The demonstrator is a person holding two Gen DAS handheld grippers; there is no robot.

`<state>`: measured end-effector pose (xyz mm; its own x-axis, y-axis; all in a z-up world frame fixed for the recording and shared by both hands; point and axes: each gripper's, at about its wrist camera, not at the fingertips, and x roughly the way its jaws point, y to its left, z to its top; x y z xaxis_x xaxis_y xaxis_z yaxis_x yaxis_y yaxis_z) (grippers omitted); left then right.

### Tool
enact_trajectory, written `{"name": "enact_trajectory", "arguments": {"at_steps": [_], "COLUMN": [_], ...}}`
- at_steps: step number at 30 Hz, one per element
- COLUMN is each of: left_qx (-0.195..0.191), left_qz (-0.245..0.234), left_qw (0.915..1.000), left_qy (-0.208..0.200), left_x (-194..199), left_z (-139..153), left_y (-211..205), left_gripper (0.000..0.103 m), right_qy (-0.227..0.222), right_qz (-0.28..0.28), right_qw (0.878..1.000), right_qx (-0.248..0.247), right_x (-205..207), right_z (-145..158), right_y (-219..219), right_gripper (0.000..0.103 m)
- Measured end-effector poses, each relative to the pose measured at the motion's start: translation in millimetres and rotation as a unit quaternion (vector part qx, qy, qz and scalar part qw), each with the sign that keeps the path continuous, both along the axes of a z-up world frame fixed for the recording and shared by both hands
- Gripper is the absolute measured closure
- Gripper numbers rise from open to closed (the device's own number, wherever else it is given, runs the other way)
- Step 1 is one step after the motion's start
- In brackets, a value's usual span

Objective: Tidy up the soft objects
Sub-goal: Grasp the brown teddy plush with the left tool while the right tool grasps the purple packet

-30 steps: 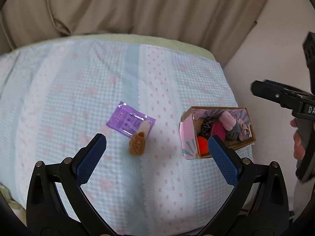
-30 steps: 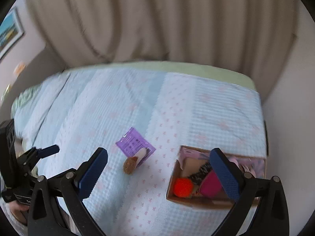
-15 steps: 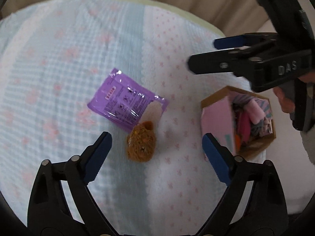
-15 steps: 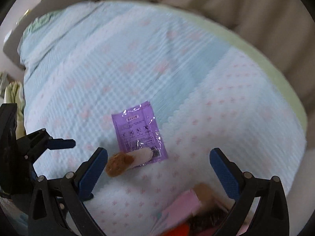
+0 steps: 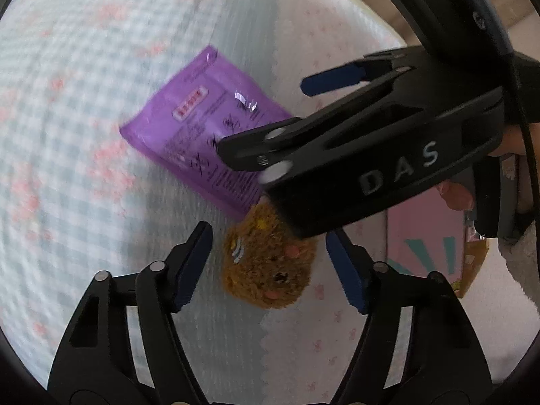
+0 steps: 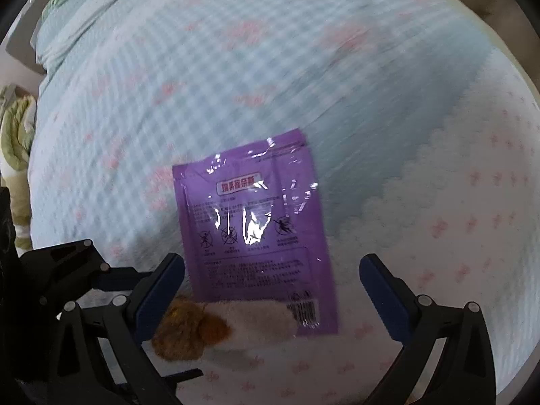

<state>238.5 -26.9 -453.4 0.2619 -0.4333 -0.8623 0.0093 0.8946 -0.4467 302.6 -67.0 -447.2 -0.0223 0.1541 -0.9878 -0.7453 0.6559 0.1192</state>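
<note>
Left gripper, jaws half-spread and just closing, is straddling the brown plush toy lying on the bed at the purple packet's near edge, untouched; right gripper is hovering wide open above.

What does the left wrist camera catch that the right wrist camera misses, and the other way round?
Only the left view shows the pink box at the right edge, the plush toy's face, and the right gripper reaching in from above, over the toy and packet. Only the right view shows the toy's cream half lying on the packet's lower edge, the packet's whole printed face, and green bedding at the far left. Both show the brown plush toy, the purple packet, the checked blanket, and the left gripper open around the toy, its jaws having just been closing.
</note>
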Motion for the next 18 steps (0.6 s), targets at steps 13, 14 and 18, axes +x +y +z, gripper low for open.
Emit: {"name": "enact_trajectory", "arguments": {"at_steps": [13, 14, 18], "left_qx": [-0.009, -0.006, -0.001], "left_qz": [-0.001, -0.001, 0.000], "left_qw": [0.9999, 0.9999, 1.0000], "left_qy": [0.012, 0.010, 0.007], "left_x": [-3, -3, -6], "left_z": [-19, -18, -13], "left_y": [-5, -5, -3], "left_gripper": [0.065, 0.065, 0.066], "right_qy": [-0.040, -0.040, -0.051], "right_qz": [0.057, 0.052, 0.032], "right_qw": [0.997, 0.997, 0.998], "right_qx": [-0.037, -0.034, -0.034], "right_x": [-24, -23, -18], "right_z": [-35, -33, -25], "right_y": [25, 24, 16], "right_gripper": [0.008, 0.011, 0.038]}}
